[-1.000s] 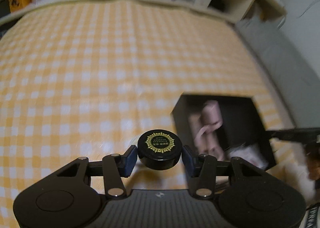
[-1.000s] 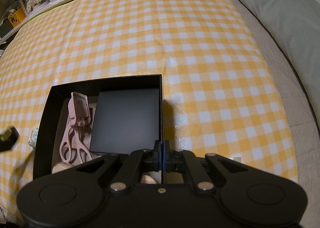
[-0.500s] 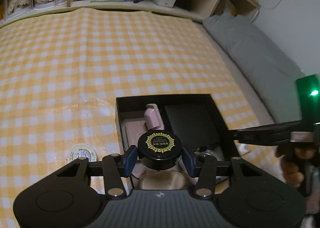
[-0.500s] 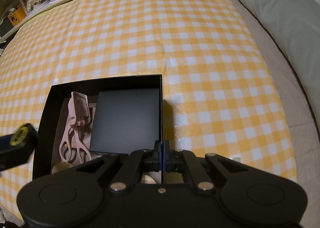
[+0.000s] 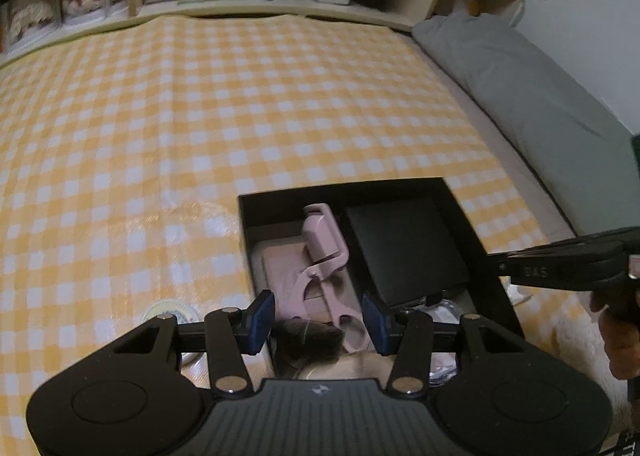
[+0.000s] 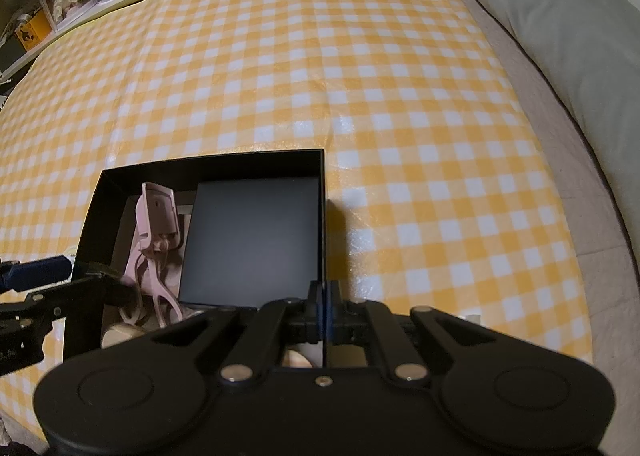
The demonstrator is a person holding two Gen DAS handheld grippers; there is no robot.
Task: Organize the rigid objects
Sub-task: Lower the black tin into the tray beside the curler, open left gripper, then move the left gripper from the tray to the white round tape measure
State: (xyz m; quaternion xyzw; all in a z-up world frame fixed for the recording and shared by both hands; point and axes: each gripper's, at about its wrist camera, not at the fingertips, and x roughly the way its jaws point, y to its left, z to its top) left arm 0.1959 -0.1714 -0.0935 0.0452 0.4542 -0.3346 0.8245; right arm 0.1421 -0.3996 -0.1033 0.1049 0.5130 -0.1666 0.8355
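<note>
Here the left gripper (image 5: 318,316) stands spread wide, its blue pads (image 5: 260,316) apart, with a blurred dark round jar (image 5: 310,340) just below and between them, touching neither, inside the black box (image 5: 246,240). Ahead of it lies a pink eyelash curler (image 5: 324,256), long axis running away from the gripper, handles nearest. The right gripper (image 6: 323,310) is clamped on the box's near right wall.
</note>
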